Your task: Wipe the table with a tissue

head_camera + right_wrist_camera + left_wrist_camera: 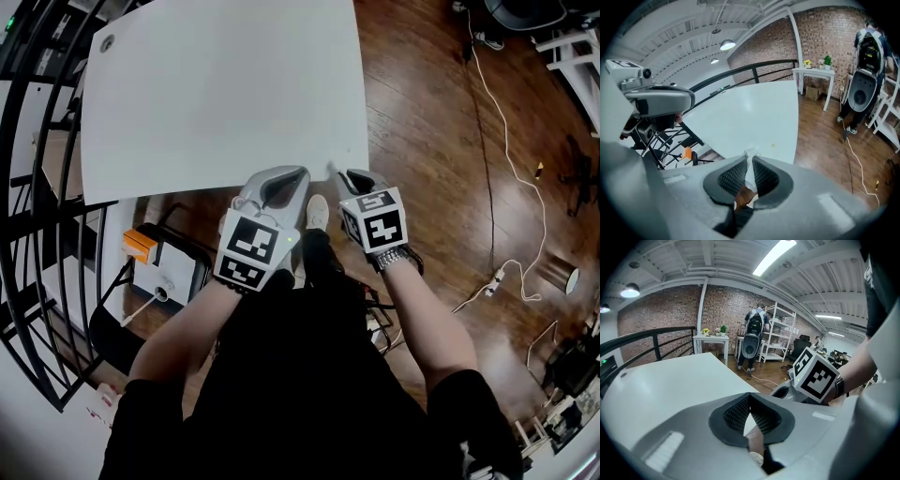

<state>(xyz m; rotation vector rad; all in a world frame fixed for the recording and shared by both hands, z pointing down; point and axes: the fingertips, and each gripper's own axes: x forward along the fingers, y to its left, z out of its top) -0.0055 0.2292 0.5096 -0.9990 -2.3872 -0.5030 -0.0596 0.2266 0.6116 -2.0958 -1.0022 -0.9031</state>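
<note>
The white table (225, 84) fills the upper left of the head view, and both grippers hover at its near right corner. My right gripper (349, 176) is shut on a small white tissue (331, 170), and a crumpled tip of the tissue (750, 165) pokes up between the jaws in the right gripper view. A tiny yellowish spot (773, 146) marks the tabletop (750, 117) just beyond that tip. My left gripper (279, 186) sits beside it at the table's front edge. Its jaws meet at the tips with nothing between them (749, 398).
A black railing (37, 187) curves along the table's left side. An orange and white box (141, 247) lies on the floor under the table edge. A white cable (506, 141) trails over the wooden floor at right. A person with a backpack (754, 329) stands by far shelves.
</note>
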